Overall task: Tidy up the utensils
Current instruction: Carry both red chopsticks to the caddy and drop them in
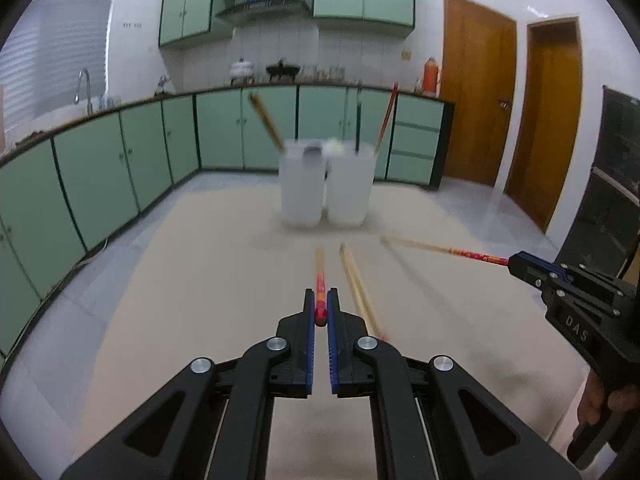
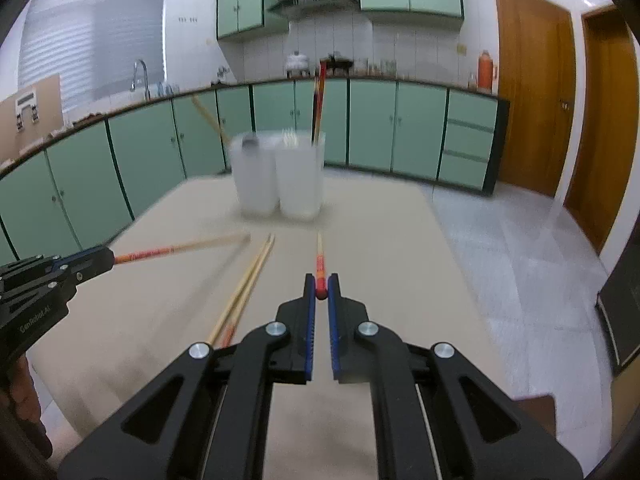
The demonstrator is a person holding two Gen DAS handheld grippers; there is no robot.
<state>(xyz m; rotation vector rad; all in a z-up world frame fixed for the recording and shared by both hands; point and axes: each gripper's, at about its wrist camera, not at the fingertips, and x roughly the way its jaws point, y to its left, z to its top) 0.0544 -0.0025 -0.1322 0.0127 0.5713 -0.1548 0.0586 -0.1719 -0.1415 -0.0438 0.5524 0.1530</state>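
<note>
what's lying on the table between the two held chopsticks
A loose pair of chopsticks lies on the table between them, clearest in the right wrist view.

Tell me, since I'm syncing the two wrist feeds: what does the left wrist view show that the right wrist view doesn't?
Only the left wrist view: the right gripper seen from outside, shut on its chopstick. Only the right wrist view: the left gripper from outside, shut on its chopstick. Both: two white containers and a loose chopstick pair on the table.
</note>
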